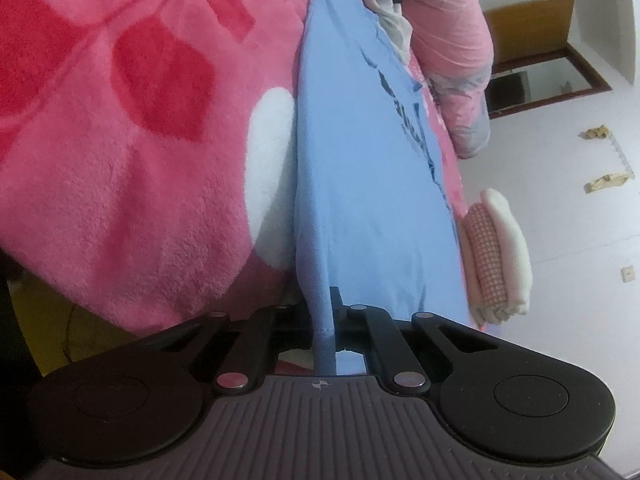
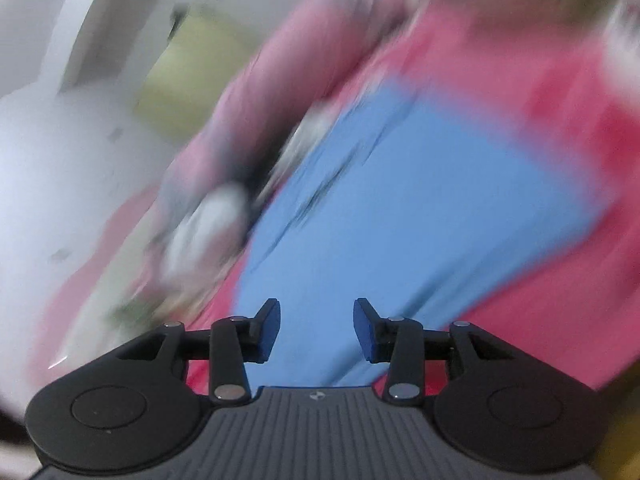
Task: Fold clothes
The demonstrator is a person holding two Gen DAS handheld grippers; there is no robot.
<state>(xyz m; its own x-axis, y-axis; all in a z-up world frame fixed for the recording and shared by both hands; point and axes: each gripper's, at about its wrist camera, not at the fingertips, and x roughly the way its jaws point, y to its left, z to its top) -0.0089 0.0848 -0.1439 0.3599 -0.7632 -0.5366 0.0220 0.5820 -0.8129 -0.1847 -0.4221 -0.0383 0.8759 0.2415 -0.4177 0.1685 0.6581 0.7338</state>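
- shirt (image 1: 360, 184) lies on the blanket (image 1: 120, 160), its edge pinched in the left claw (image 1: 324, 320)
- folded pile (image 1: 500, 256) just right of the shirt
- right claw (image 2: 316, 330), jaws apart, above the shirt (image 2: 400, 208)

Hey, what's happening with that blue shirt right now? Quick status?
Left tool shut on blue shirt, edge lifted off pink blanket. Right tool open, empty, above the shirt. Nothing blocking.
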